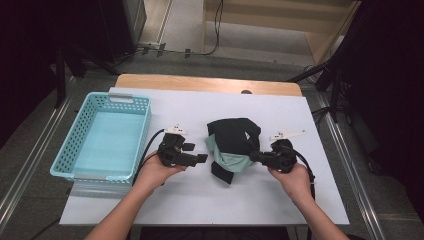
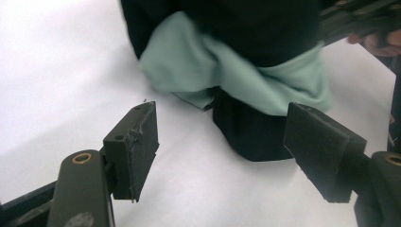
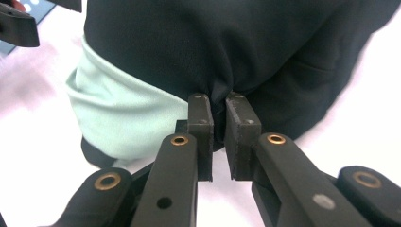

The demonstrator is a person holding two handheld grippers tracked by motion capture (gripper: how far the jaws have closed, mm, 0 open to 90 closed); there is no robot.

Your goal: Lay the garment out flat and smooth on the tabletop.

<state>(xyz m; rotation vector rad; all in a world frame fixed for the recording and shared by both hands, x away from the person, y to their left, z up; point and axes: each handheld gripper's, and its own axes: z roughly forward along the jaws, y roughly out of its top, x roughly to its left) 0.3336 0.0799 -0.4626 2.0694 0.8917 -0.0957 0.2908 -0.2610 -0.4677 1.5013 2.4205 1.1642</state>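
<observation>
Black garment (image 3: 227, 52) pinched in right tongs (image 3: 217, 106)

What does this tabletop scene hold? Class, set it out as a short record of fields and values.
Surface: white table
Main item: crumpled black and mint-green garment, mid-table
Container: light blue basket, left of the garment, nothing in it
Left gripper: jaws wide apart, short of the garment, holding nothing
Right gripper: jaws pinched on a fold of the garment's black cloth
Stage: garment not yet in the basket
</observation>
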